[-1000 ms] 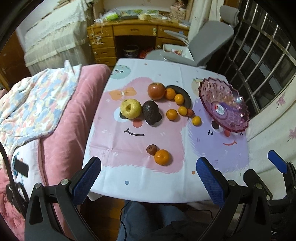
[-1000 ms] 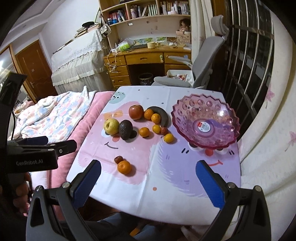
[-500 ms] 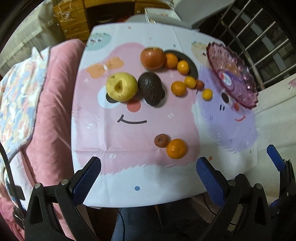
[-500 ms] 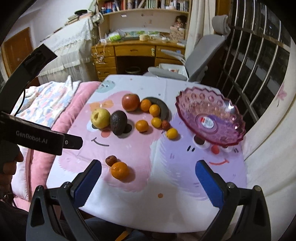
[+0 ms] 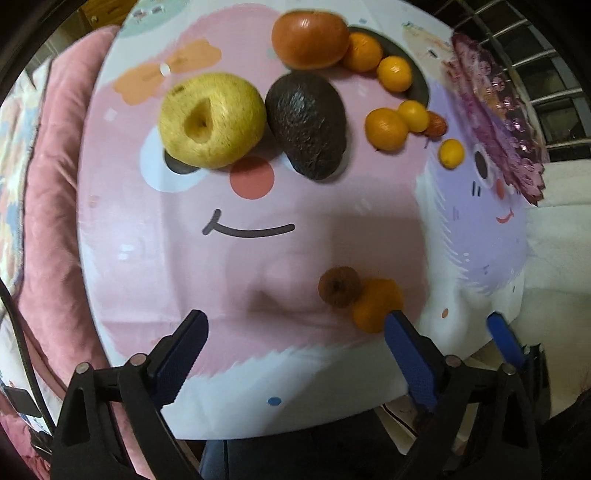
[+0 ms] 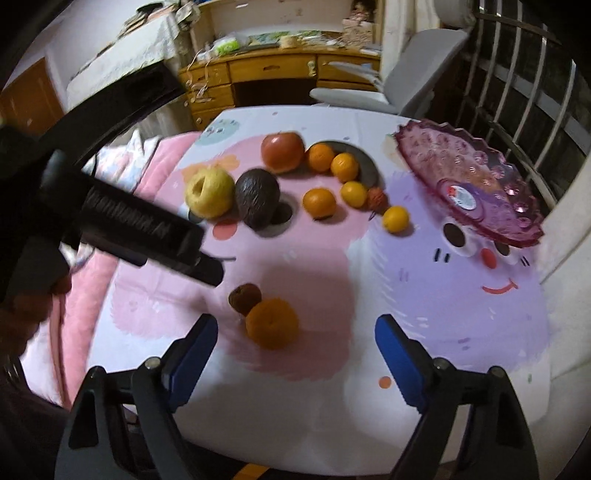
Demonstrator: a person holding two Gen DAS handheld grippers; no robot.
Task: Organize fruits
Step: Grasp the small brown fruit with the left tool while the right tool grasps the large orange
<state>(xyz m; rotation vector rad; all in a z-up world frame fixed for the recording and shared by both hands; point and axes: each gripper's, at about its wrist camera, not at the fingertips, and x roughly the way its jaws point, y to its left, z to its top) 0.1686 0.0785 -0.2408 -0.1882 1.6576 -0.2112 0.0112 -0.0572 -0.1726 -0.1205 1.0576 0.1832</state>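
Fruits lie on a table with a cartoon cloth (image 5: 258, 229). A yellow apple (image 5: 212, 120), a dark avocado (image 5: 306, 125), a red apple (image 5: 310, 34) and several small oranges (image 5: 386, 125) sit at the far side. A small brown fruit (image 5: 339, 286) touches an orange (image 5: 375, 304) near the front. A pink glass bowl (image 6: 469, 181) stands at the right. My left gripper (image 5: 295, 339) is open and empty, low over the front of the table. My right gripper (image 6: 295, 343) is open and empty, just before the near orange (image 6: 272, 323).
A pink blanket (image 5: 48, 221) lies along the table's left edge. A wooden desk (image 6: 273, 74) and a grey chair (image 6: 406, 85) stand behind the table. A barred window (image 6: 535, 85) is at the right. The left gripper's body (image 6: 122, 218) crosses the right wrist view at left.
Both grippers have moved forward and down toward the table. The fruits now fill more of each view. Nothing on the table has moved.
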